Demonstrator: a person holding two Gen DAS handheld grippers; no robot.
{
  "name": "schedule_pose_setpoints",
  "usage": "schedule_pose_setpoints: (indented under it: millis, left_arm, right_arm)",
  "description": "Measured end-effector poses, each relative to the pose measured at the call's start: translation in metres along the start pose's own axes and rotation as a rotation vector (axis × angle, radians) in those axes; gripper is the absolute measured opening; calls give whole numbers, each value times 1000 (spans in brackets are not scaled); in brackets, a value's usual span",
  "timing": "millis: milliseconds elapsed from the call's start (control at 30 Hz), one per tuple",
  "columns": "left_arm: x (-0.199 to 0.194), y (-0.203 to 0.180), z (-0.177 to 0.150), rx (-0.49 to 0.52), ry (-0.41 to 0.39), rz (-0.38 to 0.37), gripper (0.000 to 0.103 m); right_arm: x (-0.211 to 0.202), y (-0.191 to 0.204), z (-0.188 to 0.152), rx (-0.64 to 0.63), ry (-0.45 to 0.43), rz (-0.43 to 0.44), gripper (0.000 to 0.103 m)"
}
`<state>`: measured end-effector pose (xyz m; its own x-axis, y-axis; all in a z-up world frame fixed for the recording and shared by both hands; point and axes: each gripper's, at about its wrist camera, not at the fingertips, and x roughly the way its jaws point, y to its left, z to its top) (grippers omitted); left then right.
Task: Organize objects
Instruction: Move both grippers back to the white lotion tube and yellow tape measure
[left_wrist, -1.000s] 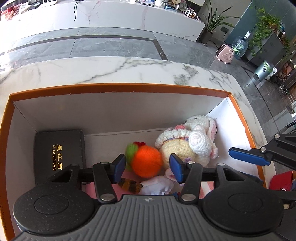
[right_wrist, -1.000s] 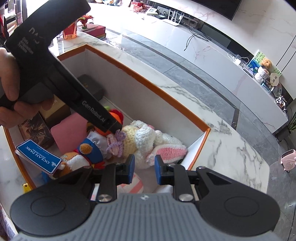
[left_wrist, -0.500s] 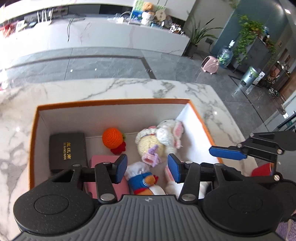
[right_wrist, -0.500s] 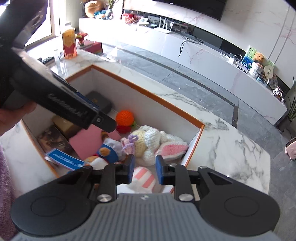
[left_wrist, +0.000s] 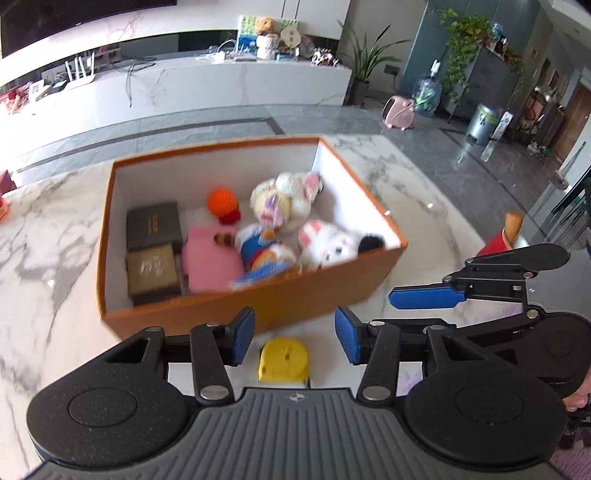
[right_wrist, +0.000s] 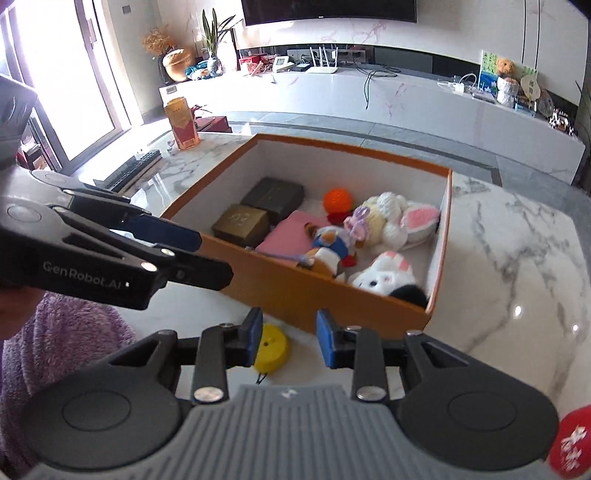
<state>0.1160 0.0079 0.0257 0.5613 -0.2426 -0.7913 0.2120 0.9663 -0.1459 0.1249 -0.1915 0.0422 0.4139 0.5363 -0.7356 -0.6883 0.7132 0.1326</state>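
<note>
Orange box (left_wrist: 258, 306) sits on the white marble desk (left_wrist: 55, 229), lid off, white inside.

Contents, seen from the left wrist view:
- black case (left_wrist: 153, 225) against the left wall, toward the far end
- brown case (left_wrist: 152, 267) just in front of it, touching or nearly so
- pink pad (left_wrist: 208, 262) lying flat beside the cases
- orange yarn ball (left_wrist: 221, 199) near the far wall, with a red bit at its base
- cream knitted rabbit (left_wrist: 286, 201) with pink-lined ears, far right corner
- blue and white plush doll (left_wrist: 264, 247) in the middle, blurred
- white plush with pink striped ears (left_wrist: 328, 245) at the near right corner, something black beside it

Yellow tape measure (left_wrist: 283, 360) lies on the desk outside the box, just in front of its near wall.

Left gripper (left_wrist: 294, 338): fingers spread wide, holding nothing, over the desk above the tape measure, which shows between the blue pads. Not touching it as far as can be told.

Right gripper (right_wrist: 289, 341): fingers partly apart, empty, near the same front wall of the box; the tape measure (right_wrist: 271, 349) shows beside its left pad. In the left wrist view it (left_wrist: 424, 298) appears off to the right of the box with only one blue pad visible.

Red object (right_wrist: 570, 441) at the lower right edge of the right wrist view, too cropped to name.
</note>
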Motion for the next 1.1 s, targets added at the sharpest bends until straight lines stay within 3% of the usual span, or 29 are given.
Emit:
schedule_pose_setpoints:
  millis: [200, 433, 667, 900, 1100]
  left_arm:
    - [-4, -3, -43, -22, 45, 65, 57]
    - [-7, -4, -73, -39, 74, 125, 57]
    - [-3, -3, -94, -35, 109, 156, 57]
    - [-1, 6, -105, -52, 133, 160, 57]
    - [5, 10, -107, -58, 151, 151, 57]
  right_arm:
    - [5, 19, -45, 39, 44, -11, 34]
    - [6, 37, -71, 43, 73, -10, 38]
    - [23, 57, -89, 46, 191, 83, 37]
    - [56, 58, -102, 68, 343, 74, 30]
    - [76, 55, -105, 92, 376, 32, 24]
